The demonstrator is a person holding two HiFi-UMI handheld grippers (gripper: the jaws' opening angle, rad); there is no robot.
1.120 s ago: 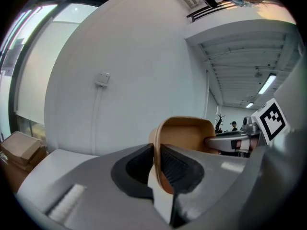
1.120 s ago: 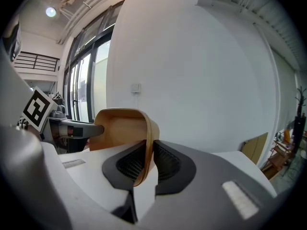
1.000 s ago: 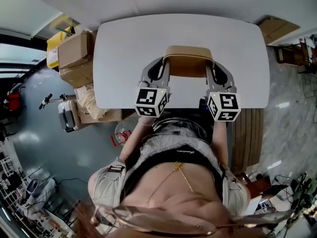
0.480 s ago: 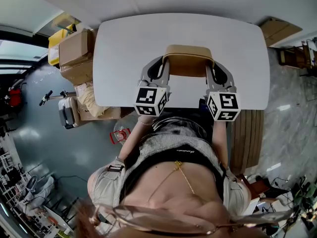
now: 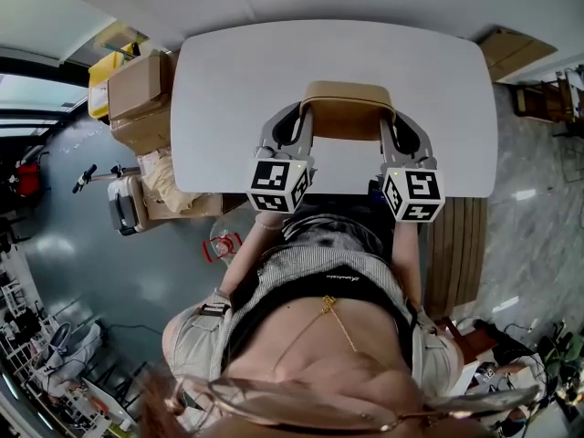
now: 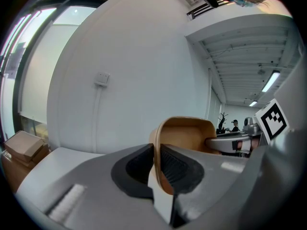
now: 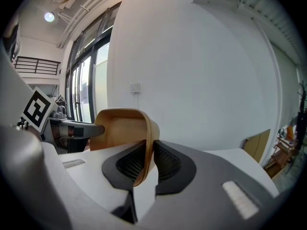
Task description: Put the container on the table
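In the head view, a tan container [image 5: 347, 112] with round corners and a smooth, thin wall is over the near edge of the white table [image 5: 228, 80], about in the middle. The left gripper [image 5: 304, 126] pinches its left side and the right gripper [image 5: 387, 128] pinches its right side. You cannot tell if its bottom touches the table. In the left gripper view, dark ridged pads [image 6: 175, 166] squeeze the thin rim. In the right gripper view, the pads clamp the other rim the same way, and the grey jaws hide the container's lower part.
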